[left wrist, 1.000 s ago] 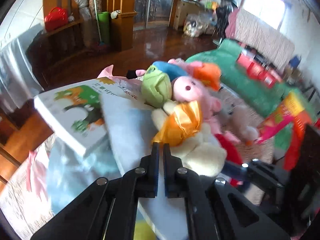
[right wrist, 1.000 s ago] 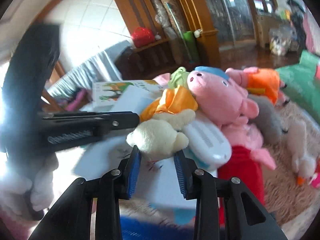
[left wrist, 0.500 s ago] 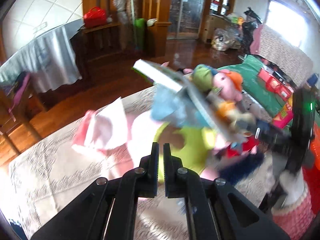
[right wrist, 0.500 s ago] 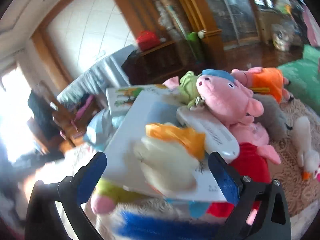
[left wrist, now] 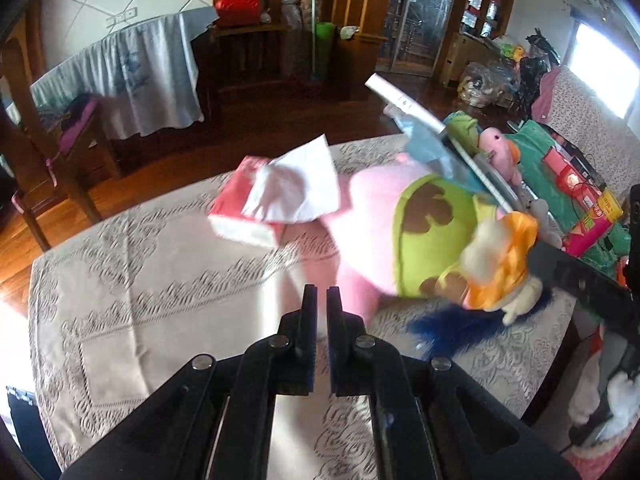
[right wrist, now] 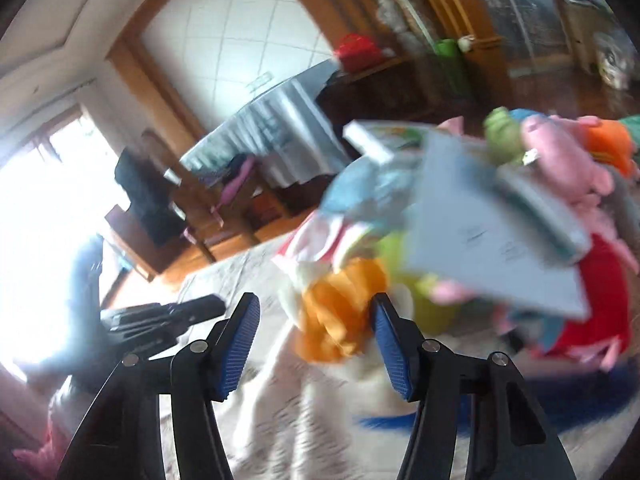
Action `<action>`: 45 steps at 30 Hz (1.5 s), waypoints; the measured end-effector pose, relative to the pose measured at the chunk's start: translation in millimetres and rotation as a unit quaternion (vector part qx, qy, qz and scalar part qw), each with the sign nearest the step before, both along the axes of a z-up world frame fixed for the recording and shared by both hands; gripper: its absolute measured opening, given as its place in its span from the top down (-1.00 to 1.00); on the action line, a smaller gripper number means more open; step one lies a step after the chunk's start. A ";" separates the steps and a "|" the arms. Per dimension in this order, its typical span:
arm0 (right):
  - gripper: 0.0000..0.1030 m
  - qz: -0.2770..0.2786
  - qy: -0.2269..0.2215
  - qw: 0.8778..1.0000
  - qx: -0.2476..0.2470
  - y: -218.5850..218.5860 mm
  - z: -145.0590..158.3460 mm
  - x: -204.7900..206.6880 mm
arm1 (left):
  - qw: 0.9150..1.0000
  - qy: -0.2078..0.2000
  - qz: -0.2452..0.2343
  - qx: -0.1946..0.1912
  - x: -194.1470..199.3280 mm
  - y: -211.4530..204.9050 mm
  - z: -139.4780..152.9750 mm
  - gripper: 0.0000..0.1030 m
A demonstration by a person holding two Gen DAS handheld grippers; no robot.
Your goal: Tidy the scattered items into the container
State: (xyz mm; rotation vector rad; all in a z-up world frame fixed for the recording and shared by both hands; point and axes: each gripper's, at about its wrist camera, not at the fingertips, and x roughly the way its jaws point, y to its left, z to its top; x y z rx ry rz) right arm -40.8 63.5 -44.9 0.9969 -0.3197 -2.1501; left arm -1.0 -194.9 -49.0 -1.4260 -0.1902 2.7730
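Lace cloth covers the table, and nearest us the left gripper hangs just above it, its fingers pressed nearly together with nothing between them. Over on the right side, the right gripper stands wide apart, blue pads showing, and a cream toy with an orange bow sits blurred between the fingers; whether they touch it I cannot tell. Just beyond lies a big pink toy in green shorts, with a dark blue fluffy strip at its near edge. Beside it to the left, a red tissue pack has a white sheet sticking out. Books lean tilted on top of the heap, with a green toy and a pink pig behind them. No container can be made out. Farther back, a chair, a draped table and wooden shelves with a red bag.
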 end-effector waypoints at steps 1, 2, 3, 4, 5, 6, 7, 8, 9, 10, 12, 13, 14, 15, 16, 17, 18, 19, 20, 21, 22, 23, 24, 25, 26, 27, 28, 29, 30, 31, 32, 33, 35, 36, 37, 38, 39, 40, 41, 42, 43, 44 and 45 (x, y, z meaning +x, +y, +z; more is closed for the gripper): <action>-0.18 0.013 -0.006 1.000 0.000 -11.0 -3.5 5.3 | 1.000 -0.008 0.006 -0.002 6.0 -5.2 -6.5 0.92; -0.19 0.024 -0.019 1.000 -0.002 -20.3 -11.0 9.2 | 1.000 -0.017 0.012 -0.003 12.0 -10.2 -13.0 0.92; -0.23 0.029 -0.024 0.999 0.000 -26.5 -16.7 14.6 | 1.000 -0.023 0.014 -0.001 17.1 -13.4 -20.1 0.92; -0.28 0.034 -0.029 0.999 0.002 -32.3 -22.3 20.2 | 0.999 -0.030 0.017 0.002 22.2 -16.6 -27.2 0.91; -0.33 0.031 -0.027 0.999 0.005 -33.2 -26.2 27.7 | 0.999 -0.037 0.019 0.004 27.2 -19.6 -34.3 0.91; -0.37 0.029 -0.030 0.999 0.000 -30.1 -28.9 32.0 | 0.999 -0.040 0.012 0.011 30.8 -18.3 -40.4 0.91; -0.48 0.026 -0.035 0.999 -0.009 -24.3 -32.2 36.2 | 0.999 -0.044 0.005 0.017 34.4 -17.0 -46.5 0.91; -0.59 0.019 -0.040 0.999 -0.011 -15.7 -35.7 40.1 | 0.999 -0.047 -0.001 0.024 37.9 -15.6 -52.5 0.91; -0.62 0.011 -0.042 0.999 0.000 -7.6 -40.1 44.8 | 0.998 -0.046 -0.011 0.029 40.7 -11.3 -56.9 0.91; -0.65 0.003 -0.044 0.999 0.011 0.1 -44.5 49.3 | 0.998 -0.041 -0.017 0.034 41.7 -8.1 -57.8 0.91; -0.66 -0.005 -0.050 0.998 0.030 9.3 -54.4 53.0 | 0.998 -0.021 -0.033 0.056 44.9 0.7 -57.8 0.90; -0.66 -0.010 -0.055 0.998 0.038 14.7 -59.4 54.5 | 0.997 -0.011 -0.041 0.066 46.4 5.1 -57.8 0.90; -0.66 -0.016 -0.061 0.997 0.045 20.1 -64.4 55.7 | 0.996 -0.008 -0.045 0.072 45.4 9.5 -56.5 0.90; -0.66 -0.026 -0.068 0.996 0.049 26.6 -68.6 54.8 | 0.996 -0.005 -0.050 0.077 44.5 13.9 -55.1 0.89; -0.66 -0.036 -0.074 0.995 0.053 33.1 -72.7 54.1 | 0.995 -0.001 -0.054 0.079 44.7 19.2 -53.5 0.88; -0.66 -0.043 -0.076 0.995 0.053 40.3 -74.4 55.3 | 0.995 0.003 -0.057 0.080 44.8 24.5 -51.8 0.84; -0.67 -0.052 -0.077 0.994 0.055 46.1 -76.0 55.2 | 0.996 0.010 -0.058 0.074 45.3 28.3 -47.3 0.61; -0.68 -0.060 -0.077 0.994 0.057 52.0 -77.6 55.2 | 0.995 0.031 -0.062 0.068 48.8 32.1 -42.2 -0.10; -0.71 -0.066 -0.078 0.993 0.056 58.3 -79.2 55.3 | 0.995 0.051 -0.064 0.061 51.9 35.8 -37.6 -0.70; -0.72 -0.072 -0.079 0.993 0.055 64.6 -80.8 55.5 | 0.996 0.037 -0.057 0.051 46.8 38.2 -43.8 -0.98; -0.72 -0.079 -0.080 0.992 0.054 71.0 -82.4 55.7 | 0.998 0.024 -0.050 0.042 41.7 40.6 -50.0 -0.98; -0.72 -0.087 -0.083 0.991 0.053 78.1 -84.6 55.7 | 0.999 0.009 -0.043 0.032 36.3 43.1 -56.5 -0.98; -0.72 -0.094 -0.086 0.990 0.053 85.1 -86.6 55.9 | 0.999 -0.020 -0.039 0.018 27.6 46.4 -67.8 -0.97; -0.72 -0.097 -0.087 0.990 0.055 90.6 -86.9 57.9 | 0.998 -0.030 -0.045 0.017 23.2 50.9 -75.8 -0.95; -0.72 -0.100 -0.086 0.989 0.058 95.9 -87.2 59.9 | 0.998 -0.030 -0.056 0.023 21.6 58.7 -81.0 -0.95; -0.72 -0.102 -0.083 0.989 0.069 98.0 -87.7 60.5 | 0.997 -0.031 -0.066 0.027 20.1 66.4 -86.1 -0.92; -0.72 -0.103 -0.080 0.988 0.080 100.2 -88.2 61.1 | 0.997 -0.032 -0.071 0.024 20.5 71.6 -88.0 -0.82; -0.65 -0.103 -0.077 0.987 0.092 102.7 -89.0 61.6 | 0.996 -0.036 -0.080 0.013 18.7 81.6 -93.0 -0.75; -0.55 -0.100 -0.076 0.987 0.104 100.3 -90.1 60.3 | 0.995 -0.041 -0.092 0.004 17.5 91.0 -98.4 -0.53; -0.30 -0.098 -0.076 0.986 0.115 98.3 -91.3 58.9 | 0.994 -0.046 -0.104 -0.005 16.3 100.5 -103.8 -0.37; -0.19 -0.095 -0.080 0.985 0.116 100.4 -93.5 57.5 | 0.992 -0.050 -0.115 -0.013 15.2 109.8 -109.2 -0.34; -0.19 -0.093 -0.084 0.985 0.116 102.3 -95.7 56.0 | 0.991 -0.050 -0.124 -0.016 17.0 117.1 -112.9 -0.33; -0.22 -0.088 -0.092 0.986 0.108 100.7 -100.0 49.8 | 0.989 -0.052 -0.137 -0.015 19.6 130.1 -120.2 -0.33; -0.26 -0.085 -0.095 0.986 0.104 99.9 -102.2 46.8 | 0.988 -0.054 -0.141 -0.012 20.4 135.7 -123.8 -0.33; -0.38 -0.082 -0.099 0.987 0.101 99.1 -104.3 43.7 | 0.988 -0.057 -0.143 -0.008 19.5 140.5 -127.2 -0.33; -0.55 -0.080 -0.102 0.987 0.097 98.3 -106.4 40.7 | 0.988 -0.060 -0.145 -0.004 18.6 145.2 -130.5 -0.33; -0.63 -0.077 -0.106 0.987 0.093 97.5 -108.6 37.6 | 0.987 -0.063 -0.146 -0.005 18.5 148.9 -133.0 -0.33; -0.67 -0.074 -0.110 0.987 0.089 96.7 -110.7 34.6 | 0.987 -0.068 -0.148 -0.005 16.8 153.1 -137.6 -0.33; -0.67 -0.072 -0.113 0.987 0.085 95.9 -112.9 31.5 | 0.986 -0.074 -0.149 -0.005 15.0 157.4 -142.1 -0.33; -0.67 -0.069 -0.117 0.987 0.081 95.1 -115.0 28.5 | 0.985 -0.080 -0.151 -0.005 13.4 161.6 -146.8 -0.33; -0.67 -0.066 -0.120 0.988 0.077 94.3 -117.2 25.4 | 0.985 -0.087 -0.150 -0.004 12.2 165.4 -152.1 -0.33; -0.64 -0.064 -0.124 0.988 0.073 93.5 -119.3 22.3 | 0.985 -0.089 -0.149 -0.002 10.3 168.1 -155.7 -0.33; -0.59 -0.061 -0.127 0.988 0.069 92.7 -121.4 19.3 | 0.985 -0.091 -0.147 0.000 8.5 170.8 -159.2 -0.33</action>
